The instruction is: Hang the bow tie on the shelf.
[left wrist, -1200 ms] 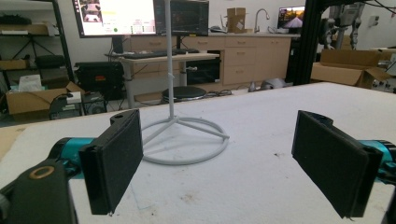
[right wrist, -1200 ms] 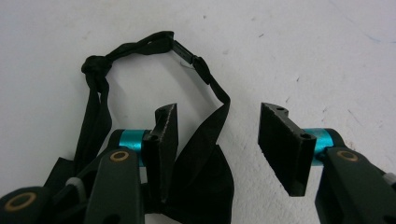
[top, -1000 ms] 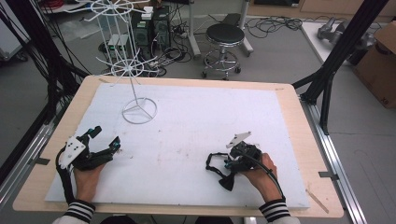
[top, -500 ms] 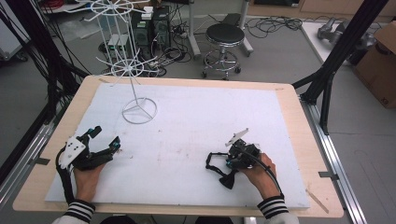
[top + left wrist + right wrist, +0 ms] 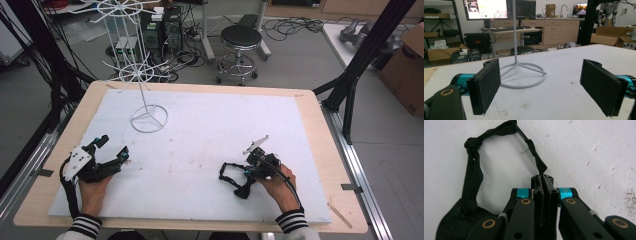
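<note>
My right gripper (image 5: pixel 248 172) rests on the white table sheet at the near right, shut on a black strap (image 5: pixel 474 170). The strap loops away from the closed jaws (image 5: pixel 543 180), has a knot at its far corner, and runs down into a small black pouch (image 5: pixel 451 220). A clear plastic piece (image 5: pixel 522 143) lies under the strap's far side. In the high view the strap loop (image 5: pixel 227 172) and pouch (image 5: pixel 244 191) lie just left of my right hand. My left gripper (image 5: pixel 114 146) lies at the near left, open, with nothing between its pads (image 5: pixel 486 85).
A white wire stand (image 5: pixel 149 119) with a ring base and tall pole stands at the back left of the white sheet (image 5: pixel 210 125); its base (image 5: pixel 524 72) is straight ahead of my left gripper. The wooden table edge (image 5: pixel 330 150) borders the sheet. Black frame posts flank the table.
My right gripper has shifted only slightly, still holding the strap. The left gripper has not moved.
</note>
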